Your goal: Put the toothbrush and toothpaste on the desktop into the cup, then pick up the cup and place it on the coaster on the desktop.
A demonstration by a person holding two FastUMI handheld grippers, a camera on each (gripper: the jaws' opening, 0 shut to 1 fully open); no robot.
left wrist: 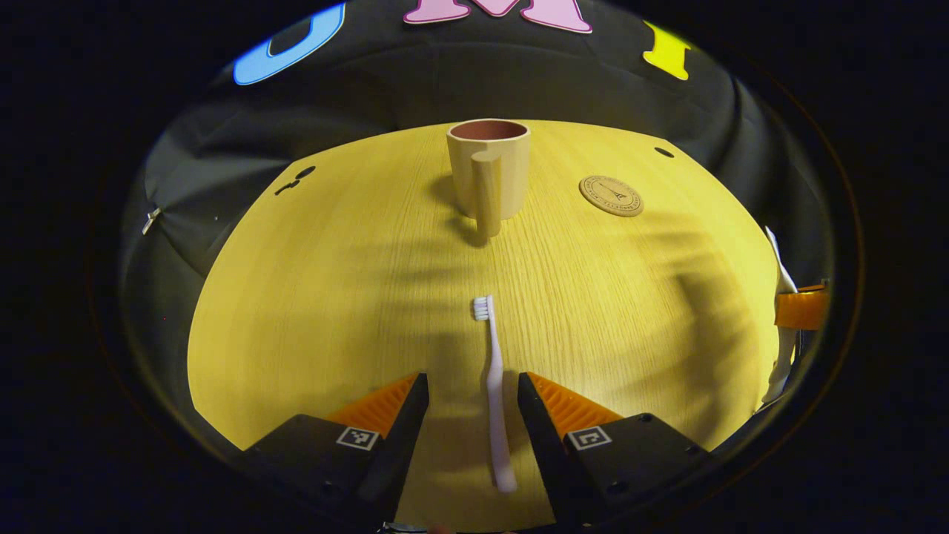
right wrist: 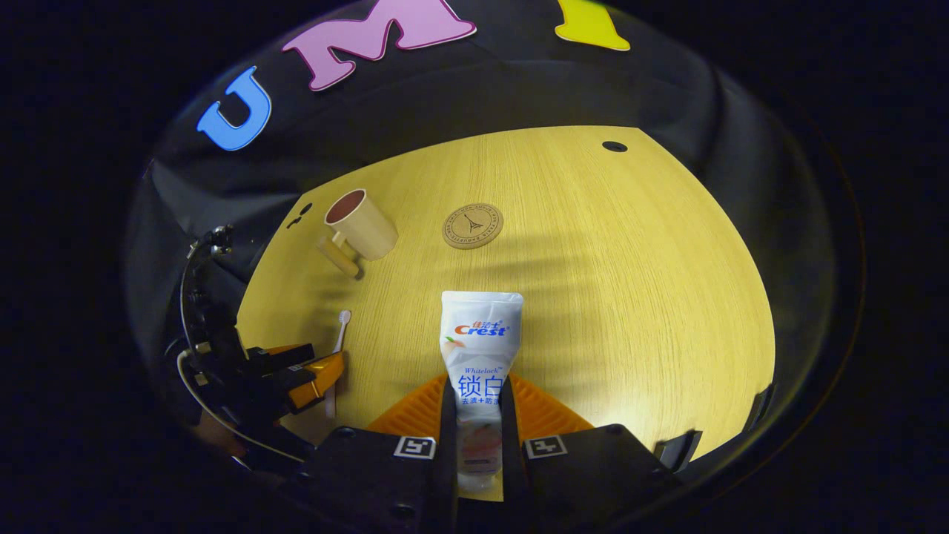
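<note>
- Nearest the lens in the left gripper view, the left gripper (left wrist: 472, 404) has its two fingers spread apart, one on each side of the pale lilac plastic toothbrush (left wrist: 494, 393), with a gap on both sides, so neither finger touches it.
- That toothbrush lies flat on the yellow wood-grain desktop (left wrist: 334, 297), bristle head pointing away toward the cup, handle end low between the fingers.
- Straight beyond the bristles, well apart from them, stands the beige plastic cup with a reddish-brown inside (left wrist: 488, 170), upright, its handle turned toward the camera.
- Just to the right of the cup in this view lies the round tan cork coaster with a printed emblem (left wrist: 612, 196), flat on the desktop and apart from the cup.
- Right gripper (right wrist: 474, 404): both fingers are pressed against the sides of the white toothpaste tube with blue and red lettering (right wrist: 480, 348), pinching its lower part; the flat crimped end points away, toward the coaster.
- Whether the tube is resting on the desktop or lifted cannot be told.
- At the lower left of the right gripper view, the left gripper appears beside the toothbrush, and the cup sits farther back on the left, just left of the coaster.
</note>
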